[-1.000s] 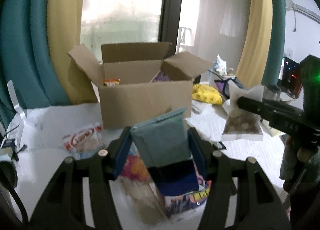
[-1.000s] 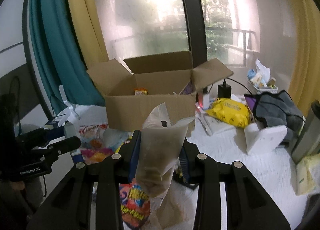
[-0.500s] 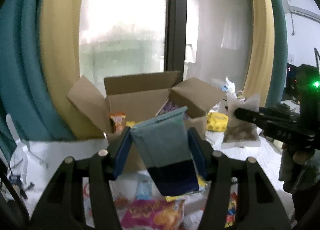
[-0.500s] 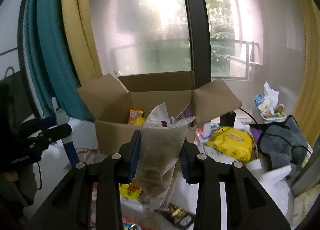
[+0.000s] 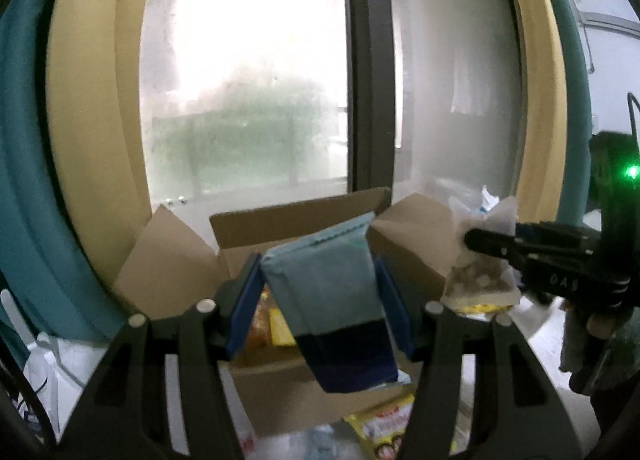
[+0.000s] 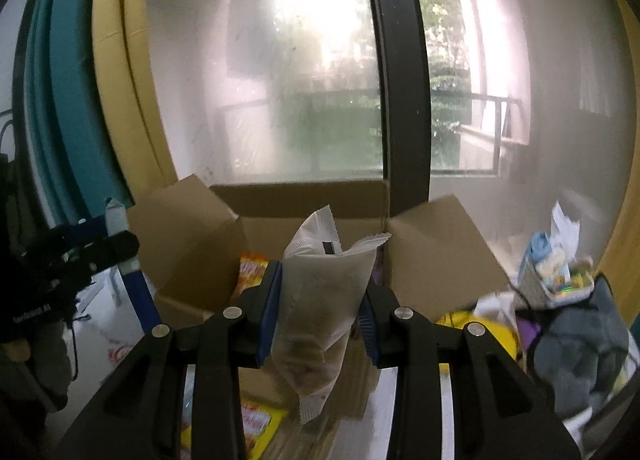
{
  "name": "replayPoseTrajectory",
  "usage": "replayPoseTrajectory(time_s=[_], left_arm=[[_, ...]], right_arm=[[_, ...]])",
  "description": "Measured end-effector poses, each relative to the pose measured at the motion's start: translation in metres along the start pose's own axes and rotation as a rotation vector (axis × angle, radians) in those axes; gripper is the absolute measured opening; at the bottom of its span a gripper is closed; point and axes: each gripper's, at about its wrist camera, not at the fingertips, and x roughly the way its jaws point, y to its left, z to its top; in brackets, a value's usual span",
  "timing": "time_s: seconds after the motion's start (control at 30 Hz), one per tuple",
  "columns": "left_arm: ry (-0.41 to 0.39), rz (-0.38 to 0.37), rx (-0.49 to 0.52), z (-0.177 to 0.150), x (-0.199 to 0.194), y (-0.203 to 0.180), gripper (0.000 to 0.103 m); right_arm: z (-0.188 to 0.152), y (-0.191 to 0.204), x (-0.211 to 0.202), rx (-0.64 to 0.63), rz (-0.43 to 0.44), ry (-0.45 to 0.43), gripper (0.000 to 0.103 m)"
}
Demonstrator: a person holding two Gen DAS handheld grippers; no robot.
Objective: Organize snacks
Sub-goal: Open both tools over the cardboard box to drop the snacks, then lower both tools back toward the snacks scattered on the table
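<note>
Here each gripper (left [image 5: 320, 296], right [image 6: 320, 312]) clamps a packet between its jaws

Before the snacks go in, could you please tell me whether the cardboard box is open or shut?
Open: the cardboard box has its flaps spread outward, and an orange snack packet shows inside.

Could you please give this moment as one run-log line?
left gripper: shut on blue packet | right gripper: shut on translucent pouch | cardboard box: open
</note>
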Motion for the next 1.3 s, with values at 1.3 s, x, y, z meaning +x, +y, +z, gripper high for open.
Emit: replayPoseTrajectory(time_s=[1.3], left_arm=[[0.047, 0.038, -0.121, 0.002, 0.011, 0.018, 0.084]], right_arm=[[0.000, 0.006, 0.020, 0.010, -0.067, 0.049, 0.075]])
